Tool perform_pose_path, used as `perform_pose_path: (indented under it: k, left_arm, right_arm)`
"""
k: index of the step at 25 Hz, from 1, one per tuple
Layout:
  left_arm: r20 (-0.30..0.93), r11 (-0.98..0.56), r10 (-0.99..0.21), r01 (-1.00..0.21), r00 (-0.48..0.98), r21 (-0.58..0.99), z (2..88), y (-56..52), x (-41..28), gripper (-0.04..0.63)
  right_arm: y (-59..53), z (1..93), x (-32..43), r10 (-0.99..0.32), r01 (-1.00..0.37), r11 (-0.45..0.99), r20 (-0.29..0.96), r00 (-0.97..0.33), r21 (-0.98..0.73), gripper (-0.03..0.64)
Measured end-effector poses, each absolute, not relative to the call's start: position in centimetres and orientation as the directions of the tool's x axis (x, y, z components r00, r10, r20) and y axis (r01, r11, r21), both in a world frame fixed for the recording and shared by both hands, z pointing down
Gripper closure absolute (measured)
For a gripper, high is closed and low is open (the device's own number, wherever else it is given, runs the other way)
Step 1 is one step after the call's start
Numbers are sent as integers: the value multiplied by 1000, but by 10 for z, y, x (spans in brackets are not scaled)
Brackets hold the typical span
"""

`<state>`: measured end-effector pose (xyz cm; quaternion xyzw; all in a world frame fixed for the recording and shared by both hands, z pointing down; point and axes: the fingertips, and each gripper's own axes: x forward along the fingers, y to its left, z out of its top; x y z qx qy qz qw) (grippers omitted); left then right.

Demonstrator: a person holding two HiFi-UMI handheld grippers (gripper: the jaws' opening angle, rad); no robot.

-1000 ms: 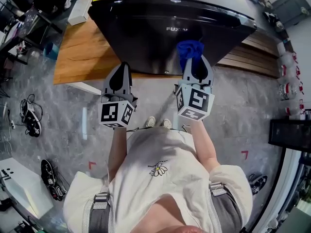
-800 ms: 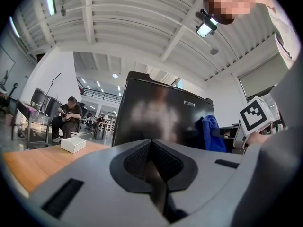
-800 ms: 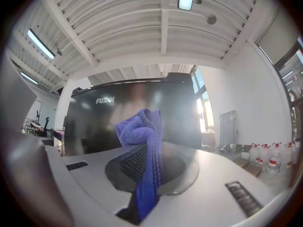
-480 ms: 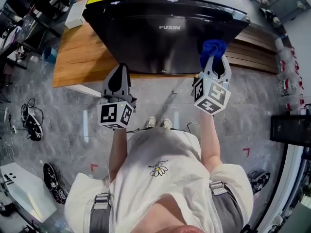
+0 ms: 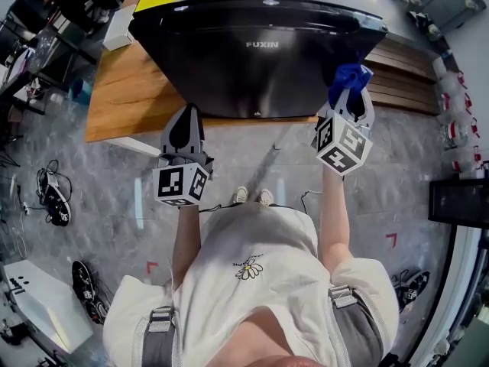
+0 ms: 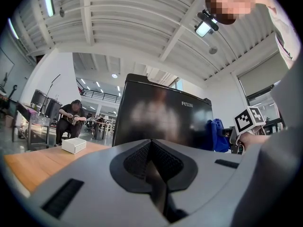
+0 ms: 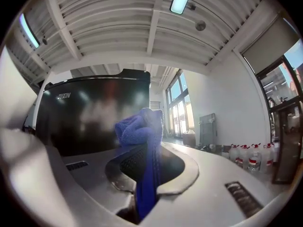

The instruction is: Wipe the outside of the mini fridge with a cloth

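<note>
R gripper (image 5: 350, 89) w/ blue cloth (image 5: 348, 73) is shifted further right, now at the right edge of the mini fridge (image 5: 260, 67) front. Cloth is clamped between its jaws. L gripper (image 5: 187, 113) is held clenched on nothing, near the fridge's lower front.

Left gripper (image 5: 186, 115) is held forward on the left, arm bent, jaws pressed together with nothing between them. Right gripper (image 5: 351, 94) is held farther out on the right, arm stretched forward, jaws clamped on a blue cloth (image 5: 348, 75).
</note>
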<state>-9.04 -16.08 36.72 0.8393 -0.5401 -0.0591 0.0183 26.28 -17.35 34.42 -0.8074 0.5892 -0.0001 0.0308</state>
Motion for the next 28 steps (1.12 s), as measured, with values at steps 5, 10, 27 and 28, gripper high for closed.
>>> perform_pose_path:
  k: [5,10,27,28]
  left_arm:
    - [-78,-406,-913,-910,400,86,366,-158,-95,591]
    - [-76,-400,-916,-913,395,83,366,-157,-98,591]
    - [-86,-359,-932,-931,352,72,374,-152,-114,591]
    - [-87,-358,-932,-931,352,67,374,-151,-117,591]
  right_arm:
    - [-172,350,281,-936,-933,-349,-22,352,-91,555]
    - [-173,360,294,-924,-917,-378,-6,382,-131,555]
    - [-147,355,98,-984,-938,176,-88,-156,-299,555]
    - [-150,358,77,-978,-930,209,-83,-193,-303,555]
